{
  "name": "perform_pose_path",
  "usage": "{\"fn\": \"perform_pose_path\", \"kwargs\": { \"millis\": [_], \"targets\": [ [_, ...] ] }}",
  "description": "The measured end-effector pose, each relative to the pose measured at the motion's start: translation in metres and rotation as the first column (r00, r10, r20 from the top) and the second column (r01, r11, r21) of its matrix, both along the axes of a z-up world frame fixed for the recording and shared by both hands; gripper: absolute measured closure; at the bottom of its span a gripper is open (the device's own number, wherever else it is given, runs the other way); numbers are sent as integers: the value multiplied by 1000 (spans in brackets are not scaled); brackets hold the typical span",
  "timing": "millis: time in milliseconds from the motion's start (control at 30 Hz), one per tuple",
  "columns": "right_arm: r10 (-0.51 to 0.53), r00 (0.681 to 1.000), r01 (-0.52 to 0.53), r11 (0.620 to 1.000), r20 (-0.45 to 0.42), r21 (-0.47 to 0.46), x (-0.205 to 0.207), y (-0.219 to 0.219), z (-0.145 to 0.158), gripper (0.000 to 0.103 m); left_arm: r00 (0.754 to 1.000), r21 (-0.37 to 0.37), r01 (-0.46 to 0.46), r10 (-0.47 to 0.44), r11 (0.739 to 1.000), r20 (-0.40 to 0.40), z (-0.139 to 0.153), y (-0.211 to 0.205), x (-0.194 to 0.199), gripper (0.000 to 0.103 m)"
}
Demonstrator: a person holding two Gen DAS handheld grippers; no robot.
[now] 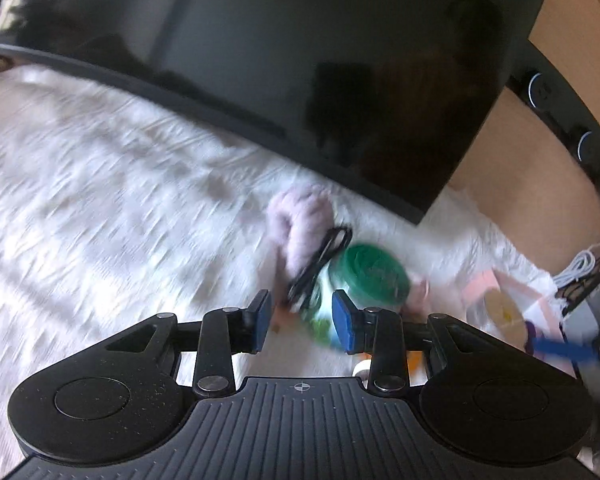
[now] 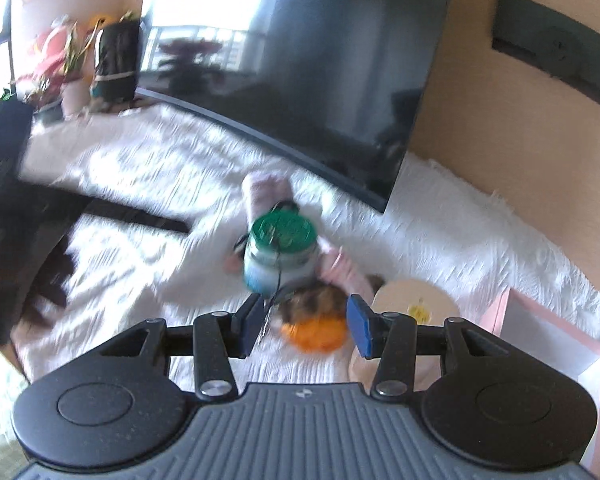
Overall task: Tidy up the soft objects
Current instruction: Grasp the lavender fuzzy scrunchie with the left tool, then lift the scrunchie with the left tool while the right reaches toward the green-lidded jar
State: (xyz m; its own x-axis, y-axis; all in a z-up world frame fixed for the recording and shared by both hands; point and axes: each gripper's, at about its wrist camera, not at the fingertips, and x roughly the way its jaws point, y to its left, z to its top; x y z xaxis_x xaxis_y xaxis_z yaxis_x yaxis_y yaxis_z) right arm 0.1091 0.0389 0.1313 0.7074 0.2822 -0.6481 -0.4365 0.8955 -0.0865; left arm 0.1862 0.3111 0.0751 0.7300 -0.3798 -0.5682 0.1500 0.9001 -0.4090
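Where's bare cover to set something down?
Free: the white fluffy cover left of the green-lidded jar, below the TV's bottom edge. Crowded: around the jar, with pink plush, black cable, orange item and round box.

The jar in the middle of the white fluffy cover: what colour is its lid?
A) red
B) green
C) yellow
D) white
B: the jar has a green lid, seen from both hand-held cameras, with a thin black cord lying against it.
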Motion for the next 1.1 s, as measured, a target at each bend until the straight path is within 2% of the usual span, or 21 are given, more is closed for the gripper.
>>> {"fn": "perform_pose_path", "kwargs": {
  "millis": [100,167,233,333,467,500,533,600,733,767,833,1000,1100],
  "targets": [
    [5,1000,-4,999,14,-43,-13,-3,-3,57,1000,-33,-24,24,999,-8,6,-6,34,66],
    [7,1000,-6,998,22,-65,-17,-5,-5,57,997,-69,-73,72,995,-23,9,-8,58,66],
    [9,1000,-7,997,25,-75,-21,-10,-5,57,992,-64,-120,117,991,-55,11,-14,79,66],
    [-6,1000,7,997,10,-78,-24,-15,-7,57,988,7,-127,127,992,-89,11,-33,106,66],
    [-49,999,48,996,-11,-80,-24,-27,-11,57,982,172,-113,136,979,-129,5,-58,127,64],
    [-60,998,59,995,-14,-78,-24,-30,-10,57,980,213,-119,149,970,-131,3,-61,130,59],
    [-70,997,69,995,-15,-76,-25,-34,-10,57,977,222,-126,160,967,-138,1,-62,133,53],
    [-88,996,86,994,-15,-71,-26,-40,-11,57,970,196,-139,173,971,-170,-3,-59,136,46],
    [-106,994,104,992,-34,-65,-24,-48,-16,57,972,179,-109,143,978,-185,-14,-66,139,46],
    [-108,994,106,992,-33,-64,-23,-49,-17,57,976,187,-102,135,977,-172,-15,-69,138,48],
    [-110,994,108,992,-26,-62,-22,-49,-16,57,983,167,-83,109,982,-149,-17,-70,136,63],
    [-96,995,96,994,2,-58,-21,-51,-9,57,986,49,-106,111,993,-122,-16,-53,119,69],
    [-104,995,104,994,0,-39,-10,-51,-3,57,989,14,-117,117,993,-85,-8,-37,101,69]
  ]
}}
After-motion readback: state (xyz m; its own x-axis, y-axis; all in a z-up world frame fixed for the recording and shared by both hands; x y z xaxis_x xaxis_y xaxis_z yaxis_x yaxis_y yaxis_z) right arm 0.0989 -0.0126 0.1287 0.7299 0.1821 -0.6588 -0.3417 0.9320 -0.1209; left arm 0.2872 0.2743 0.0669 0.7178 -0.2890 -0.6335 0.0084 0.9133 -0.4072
